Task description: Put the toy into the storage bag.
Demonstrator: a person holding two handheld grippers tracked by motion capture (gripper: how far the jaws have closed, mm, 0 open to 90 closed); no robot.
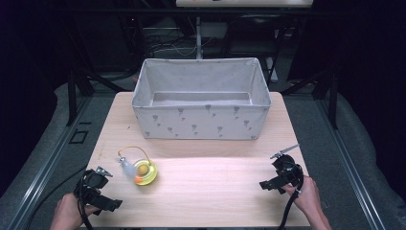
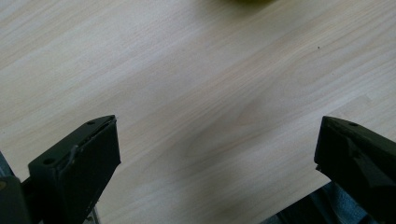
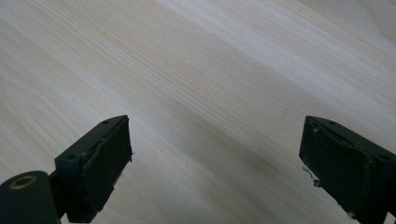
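At the left of the high view, the person's left hand [image 1: 67,213] comes in from the bottom edge and holds the left gripper [image 1: 107,203] low over the near left corner of the wooden table [image 1: 215,182], in front of the fabric box [image 1: 201,125] and well apart from it. This gripper points toward the right along the near edge. In the left gripper view its two black jaws stand wide apart, with only bare wood between them, and a small yellow-green edge is seen at the top of that view. The nearest thing to this gripper is a yellow ring toy [image 1: 145,172] with an orange ball in it and a thin yellow loop; it lies flat on the table in front of the left end of the box, near the left gripper but not touching it. The box stands at the far side of the table. At the right, the right hand [image 1: 306,196] holds the right gripper [image 1: 268,184] above the table in front of the right end of the box, pointing left. In the right gripper view its jaws are also wide apart and nothing is between them.
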